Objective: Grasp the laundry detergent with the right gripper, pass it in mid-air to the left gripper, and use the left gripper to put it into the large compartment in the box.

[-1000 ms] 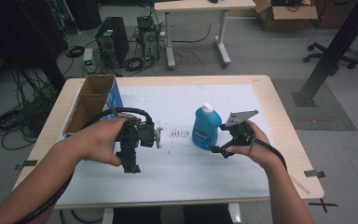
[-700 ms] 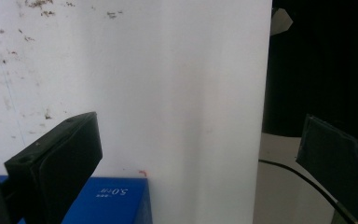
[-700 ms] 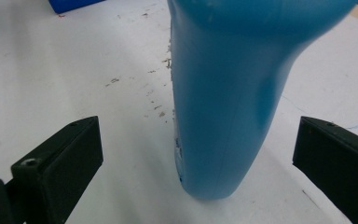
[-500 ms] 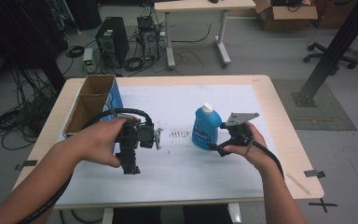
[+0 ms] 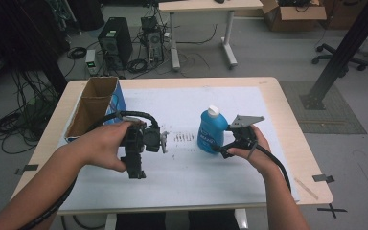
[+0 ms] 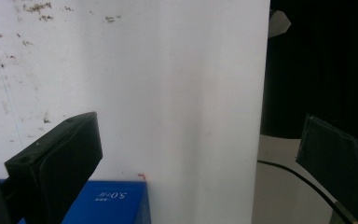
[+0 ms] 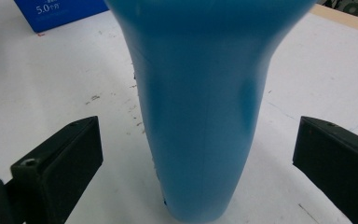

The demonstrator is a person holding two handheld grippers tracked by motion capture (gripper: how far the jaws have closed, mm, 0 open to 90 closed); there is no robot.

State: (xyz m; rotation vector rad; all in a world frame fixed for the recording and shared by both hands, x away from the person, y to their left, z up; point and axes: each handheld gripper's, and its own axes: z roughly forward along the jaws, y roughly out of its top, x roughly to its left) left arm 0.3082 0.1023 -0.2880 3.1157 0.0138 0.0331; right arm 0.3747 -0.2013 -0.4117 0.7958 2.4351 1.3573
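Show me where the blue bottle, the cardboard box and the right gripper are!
blue bottle [image 5: 210,135], high view, on the middle of its body.
cardboard box [image 5: 87,114], high view, on its brown inner wall.
right gripper [image 5: 224,150], high view, midway between its fingertips, beside the bottle's base.

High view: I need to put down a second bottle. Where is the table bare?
Free: the white sheet in front of both hands, and behind the blue bottle toward the far edge. Crowded: between the cardboard box, left tongs and bottle.
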